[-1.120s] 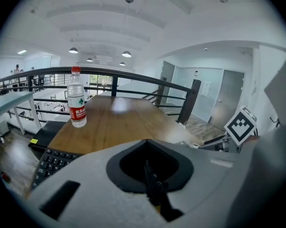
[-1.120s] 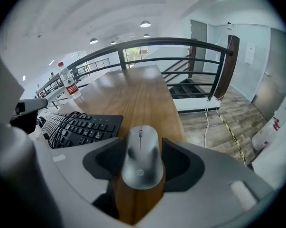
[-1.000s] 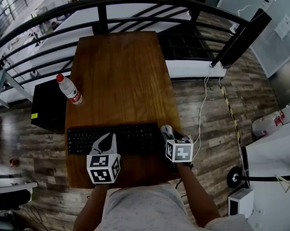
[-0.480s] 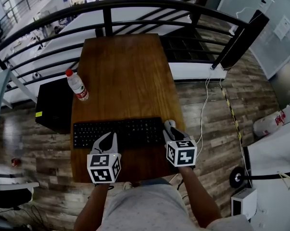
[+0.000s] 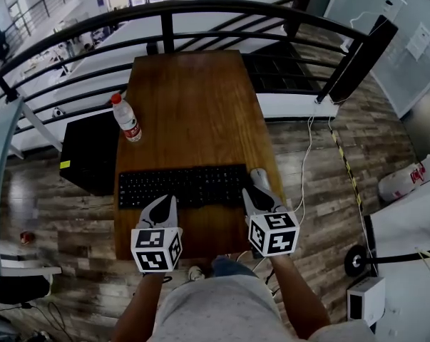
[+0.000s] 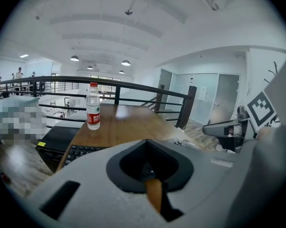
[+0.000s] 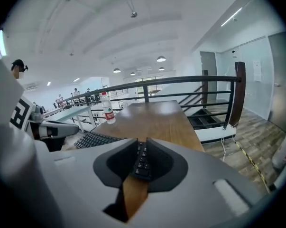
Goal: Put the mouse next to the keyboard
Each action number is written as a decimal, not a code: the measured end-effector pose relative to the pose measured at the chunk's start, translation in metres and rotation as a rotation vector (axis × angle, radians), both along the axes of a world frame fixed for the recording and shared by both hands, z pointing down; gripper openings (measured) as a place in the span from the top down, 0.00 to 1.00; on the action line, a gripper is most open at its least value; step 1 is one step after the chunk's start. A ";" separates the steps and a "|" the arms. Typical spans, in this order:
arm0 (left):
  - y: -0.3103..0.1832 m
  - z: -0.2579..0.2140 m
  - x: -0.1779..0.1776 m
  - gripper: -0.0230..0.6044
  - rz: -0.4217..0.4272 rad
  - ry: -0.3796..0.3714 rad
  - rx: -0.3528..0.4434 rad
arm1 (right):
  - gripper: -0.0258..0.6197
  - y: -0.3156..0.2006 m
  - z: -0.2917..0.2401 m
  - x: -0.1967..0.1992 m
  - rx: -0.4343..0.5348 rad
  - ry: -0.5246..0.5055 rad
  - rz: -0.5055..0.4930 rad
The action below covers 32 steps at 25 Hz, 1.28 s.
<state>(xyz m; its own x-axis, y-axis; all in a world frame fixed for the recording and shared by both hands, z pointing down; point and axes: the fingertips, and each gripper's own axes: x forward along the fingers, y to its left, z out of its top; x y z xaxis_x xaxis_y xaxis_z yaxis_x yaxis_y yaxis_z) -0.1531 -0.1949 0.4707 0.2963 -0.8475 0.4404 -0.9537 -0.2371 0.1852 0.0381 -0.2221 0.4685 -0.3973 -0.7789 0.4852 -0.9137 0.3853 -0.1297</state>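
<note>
A black keyboard (image 5: pixel 182 186) lies across the near part of the wooden table (image 5: pixel 193 105). The grey mouse (image 5: pixel 257 177) rests on the table just off the keyboard's right end. My right gripper (image 5: pixel 261 198) hovers just behind the mouse, apart from it. Its jaws are closing, and in the right gripper view only keyboard (image 7: pixel 97 139) keys and wood show through the narrow gap of the gripper (image 7: pixel 142 144). My left gripper (image 5: pixel 161 204) hangs over the keyboard's near edge, shut and empty. The mouse is hidden in the right gripper view.
A water bottle (image 5: pixel 128 119) with a red cap stands at the table's left edge, beyond the keyboard. A black railing (image 5: pixel 200 9) curves round the far side. A black case (image 5: pixel 90 152) stands on the floor to the left, and cables (image 5: pixel 300 162) trail to the right.
My right gripper has drawn back from the mouse, which stays beside the keyboard's right end. The head camera has shifted, so the table sits further right in view. The left gripper has hardly moved.
</note>
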 end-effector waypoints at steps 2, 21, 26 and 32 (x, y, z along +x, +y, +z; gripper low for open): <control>0.007 -0.003 -0.002 0.97 0.003 0.000 0.008 | 0.88 0.008 -0.009 -0.007 0.028 -0.013 -0.010; 0.052 -0.012 -0.018 0.97 0.006 0.001 0.039 | 0.94 0.059 -0.024 -0.042 0.096 -0.051 -0.067; 0.054 -0.014 -0.016 0.97 0.016 0.002 0.040 | 0.94 0.062 -0.025 -0.042 0.095 -0.049 -0.062; 0.056 -0.013 -0.016 0.97 0.018 0.007 0.040 | 0.94 0.064 -0.025 -0.044 0.097 -0.053 -0.066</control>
